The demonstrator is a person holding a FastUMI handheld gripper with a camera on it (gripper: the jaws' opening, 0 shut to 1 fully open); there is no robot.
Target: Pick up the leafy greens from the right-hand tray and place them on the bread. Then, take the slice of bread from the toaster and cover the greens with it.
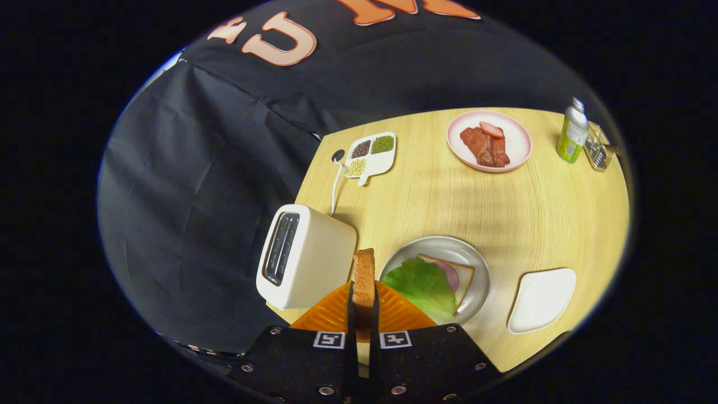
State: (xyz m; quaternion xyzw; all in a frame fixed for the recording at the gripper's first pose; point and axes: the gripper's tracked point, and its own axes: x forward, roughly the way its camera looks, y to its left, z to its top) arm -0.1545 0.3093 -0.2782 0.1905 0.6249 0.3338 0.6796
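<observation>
My gripper (pixel 363 306) is shut on a slice of bread (pixel 364 278), which stands on edge between the two orange fingers (pixel 331 317). The white toaster (pixel 305 255) sits just left of the held slice, its slots facing up and looking empty. To the right of the fingers a silver plate (pixel 477 264) holds a slice of bread (pixel 463 276) with a pink ham round on it and the leafy greens (pixel 423 283) laid over most of it. The held slice hangs above the table, between toaster and plate.
A white tray (pixel 541 300) lies right of the silver plate. Farther back stand a pink plate of meat (pixel 519 148), a divided white dish of beans (pixel 371 154), a green-labelled bottle (pixel 572 132) and a glass jar (pixel 597 148). The toaster's white cord (pixel 335 185) runs toward the table's back edge.
</observation>
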